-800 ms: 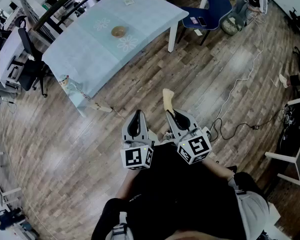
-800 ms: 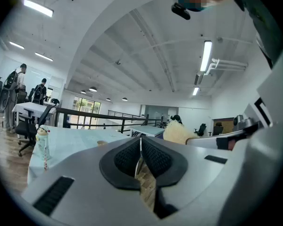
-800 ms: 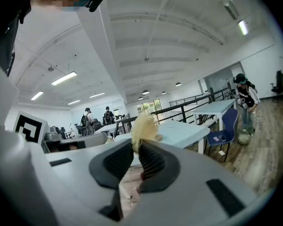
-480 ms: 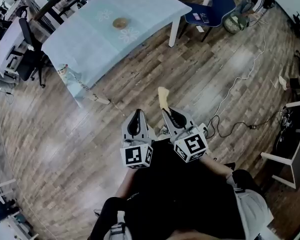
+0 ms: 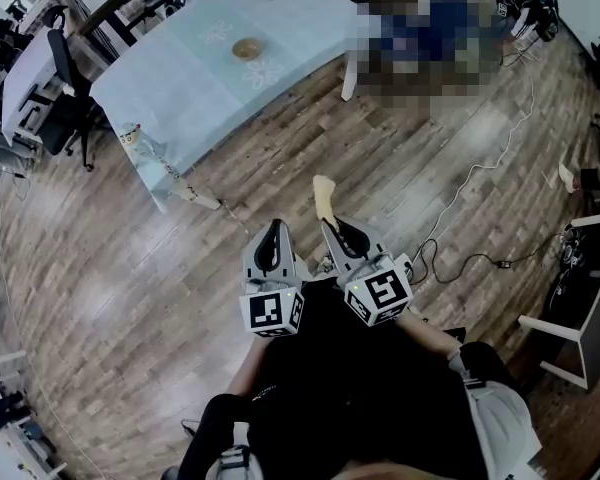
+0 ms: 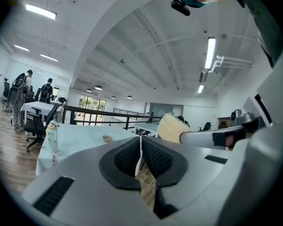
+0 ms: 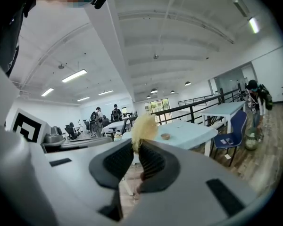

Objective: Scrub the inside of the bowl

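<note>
On table (image 5: 180, 83), tan bowl (image 5: 245, 49); right hand-held gripper (image 5: 336, 231) pinches scrubber (image 5: 323, 192), left hand-held gripper (image 5: 273, 232) closed.

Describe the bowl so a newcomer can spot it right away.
Look at the long table covered in pale blue, across the wooden floor from the person. The bowl sits on it between two white flower prints: the only small, round, brown thing there.

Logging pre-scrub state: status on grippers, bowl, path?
Left gripper shut, empty. Right gripper shut on scrub brush, bristles up. Bowl on blue-clothed table, far off, untouched. Only wood floor between.
</note>
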A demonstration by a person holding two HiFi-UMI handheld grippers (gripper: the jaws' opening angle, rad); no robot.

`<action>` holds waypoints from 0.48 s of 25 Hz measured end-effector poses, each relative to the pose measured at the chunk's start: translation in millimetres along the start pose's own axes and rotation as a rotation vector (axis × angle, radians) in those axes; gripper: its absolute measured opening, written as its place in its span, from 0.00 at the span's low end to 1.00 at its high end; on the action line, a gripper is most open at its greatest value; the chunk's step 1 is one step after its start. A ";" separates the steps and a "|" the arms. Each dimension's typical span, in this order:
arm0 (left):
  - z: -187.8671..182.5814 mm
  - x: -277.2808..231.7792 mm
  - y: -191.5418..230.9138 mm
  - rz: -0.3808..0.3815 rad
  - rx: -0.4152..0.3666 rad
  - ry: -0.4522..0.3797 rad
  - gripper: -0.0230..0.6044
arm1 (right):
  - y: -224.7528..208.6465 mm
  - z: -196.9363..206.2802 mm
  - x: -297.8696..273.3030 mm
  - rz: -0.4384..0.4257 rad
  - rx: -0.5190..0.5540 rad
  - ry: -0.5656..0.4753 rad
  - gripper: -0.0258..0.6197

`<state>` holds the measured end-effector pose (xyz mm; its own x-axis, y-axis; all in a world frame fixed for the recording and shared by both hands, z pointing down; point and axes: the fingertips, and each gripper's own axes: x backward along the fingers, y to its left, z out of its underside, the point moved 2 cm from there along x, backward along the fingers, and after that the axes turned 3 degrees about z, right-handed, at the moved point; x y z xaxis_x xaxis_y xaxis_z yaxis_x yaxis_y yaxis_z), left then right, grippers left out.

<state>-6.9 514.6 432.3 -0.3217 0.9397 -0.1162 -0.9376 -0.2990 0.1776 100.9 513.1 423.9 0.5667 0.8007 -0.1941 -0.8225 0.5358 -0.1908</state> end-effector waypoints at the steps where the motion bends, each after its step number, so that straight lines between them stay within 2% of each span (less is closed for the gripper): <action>1: 0.6 -0.4 -0.6 0.001 -0.001 0.002 0.07 | -0.5 -1.3 0.8 -0.003 -0.008 -0.010 0.10; 12: -0.8 -12.9 3.9 -0.023 -0.001 0.009 0.07 | -17.9 0.2 -5.5 0.018 -0.058 -0.001 0.10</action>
<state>-6.4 501.1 433.7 -0.3015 0.9447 -0.1289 -0.9448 -0.2777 0.1739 112.5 499.2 428.6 0.5516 0.8105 -0.1972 -0.8284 0.5048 -0.2427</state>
